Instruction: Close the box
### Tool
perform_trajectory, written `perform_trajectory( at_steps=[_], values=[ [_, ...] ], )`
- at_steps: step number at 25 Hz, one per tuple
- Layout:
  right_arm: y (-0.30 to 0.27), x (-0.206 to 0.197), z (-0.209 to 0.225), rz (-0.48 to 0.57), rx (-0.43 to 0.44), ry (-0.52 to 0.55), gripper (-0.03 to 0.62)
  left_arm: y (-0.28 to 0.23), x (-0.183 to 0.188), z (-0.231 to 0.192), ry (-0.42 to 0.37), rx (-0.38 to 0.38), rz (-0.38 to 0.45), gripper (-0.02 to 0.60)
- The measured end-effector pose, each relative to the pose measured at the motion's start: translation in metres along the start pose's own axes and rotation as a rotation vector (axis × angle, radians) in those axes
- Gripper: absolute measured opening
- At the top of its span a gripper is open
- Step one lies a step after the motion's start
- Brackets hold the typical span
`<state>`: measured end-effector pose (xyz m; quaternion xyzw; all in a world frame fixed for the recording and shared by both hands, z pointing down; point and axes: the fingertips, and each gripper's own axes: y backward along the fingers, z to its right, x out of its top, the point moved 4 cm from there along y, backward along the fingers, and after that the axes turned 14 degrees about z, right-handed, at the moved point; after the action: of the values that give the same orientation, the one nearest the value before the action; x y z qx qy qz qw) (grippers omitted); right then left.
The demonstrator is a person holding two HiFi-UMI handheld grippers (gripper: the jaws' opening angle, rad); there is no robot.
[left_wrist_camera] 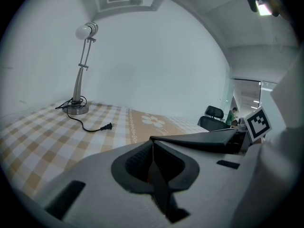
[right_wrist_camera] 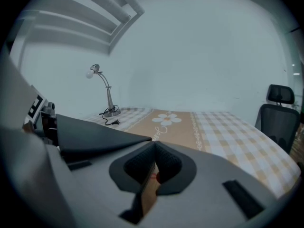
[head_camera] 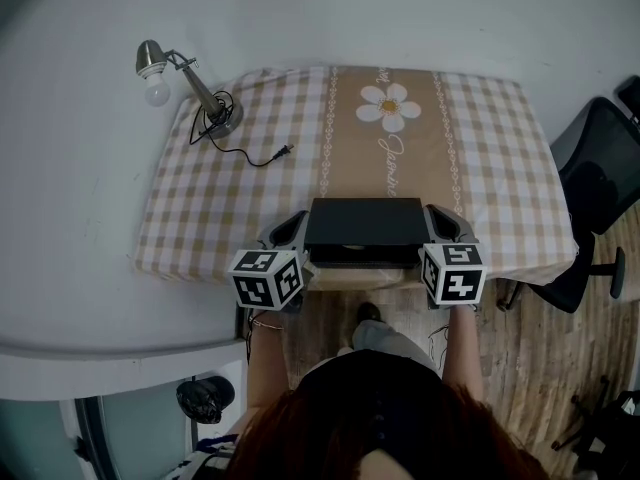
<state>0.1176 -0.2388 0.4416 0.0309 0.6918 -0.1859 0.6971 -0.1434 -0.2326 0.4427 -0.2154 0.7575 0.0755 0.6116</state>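
The black box (head_camera: 365, 230) sits at the near edge of the checked table (head_camera: 480, 148), right in front of the person. Its lid (head_camera: 362, 216) is most of the way down, but a dark slit along the front of the box shows it is not seated. By my reading, what remains is the last bit of lowering and a press flat.

The left gripper (head_camera: 298, 226) is at the box's left side and the right gripper (head_camera: 438, 222) at its right side. In each gripper view the jaws are drawn together. The lid's edge (left_wrist_camera: 204, 140) (right_wrist_camera: 90, 132) runs straight to their tips, so each seems to pinch a lid corner, though the contact itself is hard to make out.

Beyond the box the cloth is bare. The lamp (head_camera: 170, 73) and its loose plug (head_camera: 283, 151) lie well off to the box's far left. A chair (head_camera: 600, 188) stands off the table, to the box's right. The box's front is at the table edge, so any forward pull risks a slide.
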Motion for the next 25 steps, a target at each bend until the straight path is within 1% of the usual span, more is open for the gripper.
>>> perform_trajectory(
  at_steps=[10, 25],
  values=[
    [0.015, 0.001, -0.008, 0.011, 0.019, 0.005, 0.018, 0.01, -0.002, 0.011, -0.002, -0.021, 0.006, 0.029],
    [0.037, -0.001, -0.02, 0.024, 0.016, 0.006, 0.018, 0.031, -0.002, 0.022, -0.018, -0.049, 0.013, 0.029]
  ],
)
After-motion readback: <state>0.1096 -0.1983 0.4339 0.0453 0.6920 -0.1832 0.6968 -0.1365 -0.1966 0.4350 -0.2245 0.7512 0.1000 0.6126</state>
